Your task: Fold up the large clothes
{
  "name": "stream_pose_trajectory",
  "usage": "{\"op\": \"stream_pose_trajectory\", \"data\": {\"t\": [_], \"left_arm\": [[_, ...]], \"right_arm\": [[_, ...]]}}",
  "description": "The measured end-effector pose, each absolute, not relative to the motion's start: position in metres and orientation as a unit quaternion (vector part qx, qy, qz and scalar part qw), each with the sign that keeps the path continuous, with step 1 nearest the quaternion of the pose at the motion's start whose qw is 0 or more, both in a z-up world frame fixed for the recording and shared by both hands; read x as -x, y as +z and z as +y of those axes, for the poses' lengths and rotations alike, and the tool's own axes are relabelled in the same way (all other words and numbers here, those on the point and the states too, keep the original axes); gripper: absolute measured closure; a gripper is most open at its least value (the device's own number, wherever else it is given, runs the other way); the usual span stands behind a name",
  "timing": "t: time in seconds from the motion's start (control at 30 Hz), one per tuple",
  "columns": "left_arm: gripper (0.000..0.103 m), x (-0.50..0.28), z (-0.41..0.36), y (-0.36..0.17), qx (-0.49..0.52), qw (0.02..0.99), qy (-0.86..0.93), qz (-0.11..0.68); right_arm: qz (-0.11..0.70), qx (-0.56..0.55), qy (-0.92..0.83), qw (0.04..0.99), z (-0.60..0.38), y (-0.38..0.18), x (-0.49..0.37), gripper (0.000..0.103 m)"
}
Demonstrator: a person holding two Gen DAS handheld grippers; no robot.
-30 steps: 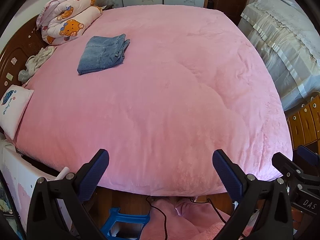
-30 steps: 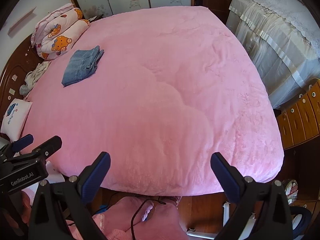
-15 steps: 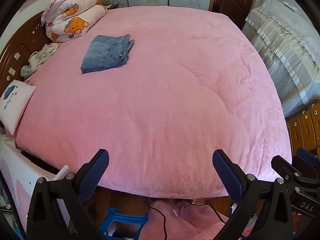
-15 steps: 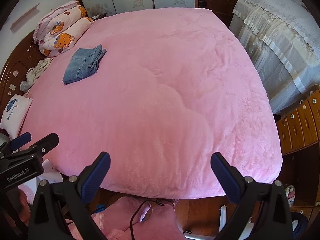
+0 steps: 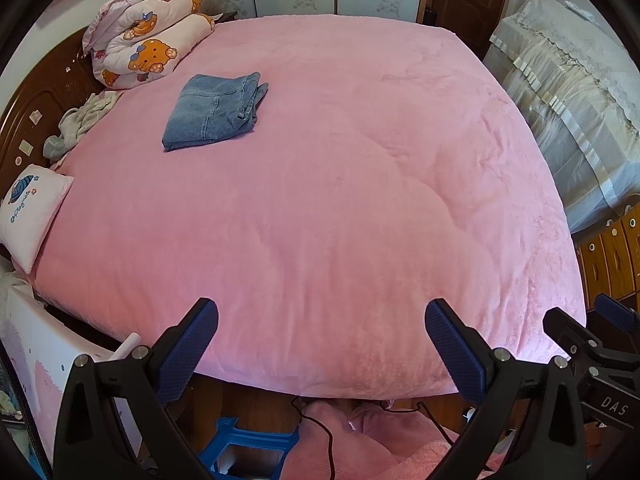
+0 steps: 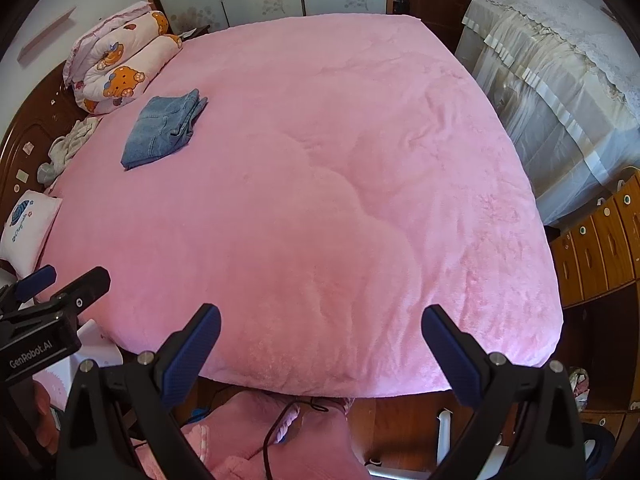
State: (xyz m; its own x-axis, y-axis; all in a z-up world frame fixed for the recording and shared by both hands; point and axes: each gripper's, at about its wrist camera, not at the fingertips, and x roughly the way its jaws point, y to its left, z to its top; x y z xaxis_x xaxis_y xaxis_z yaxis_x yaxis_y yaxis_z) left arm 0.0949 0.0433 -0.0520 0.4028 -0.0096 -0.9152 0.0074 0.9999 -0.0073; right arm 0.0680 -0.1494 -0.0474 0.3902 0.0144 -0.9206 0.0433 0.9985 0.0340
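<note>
A folded pair of blue jeans lies flat on the pink bed cover, toward the far left near the headboard. My left gripper hangs open over the near edge of the bed with nothing between its blue-padded fingers. My right gripper is also open and empty over the same edge. Each gripper shows in the other's view: the right one at the right border, the left one at the left border. Both are far from the jeans.
A rolled cartoon-print quilt and a crumpled pale garment lie by the dark headboard. A white pillow sits at the left edge. A covered bed and wooden drawers stand right. Pink cloth, a cable and a blue stool lie below.
Both views have shifted slightly, so the bed and jeans sit a little lower and more to the right. Both grippers stay open and empty.
</note>
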Motion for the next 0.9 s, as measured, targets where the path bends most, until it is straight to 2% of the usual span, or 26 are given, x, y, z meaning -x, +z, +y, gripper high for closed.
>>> {"op": "stream_pose_trajectory", "data": {"t": [0.9], "left_arm": [[0.001, -0.088, 0.033, -0.046, -0.013, 0.848, -0.020, 0.529]], "right_arm": [[0.560, -0.033, -0.013, 0.828, -0.153, -0.052, -0.067, 0.002]]}}
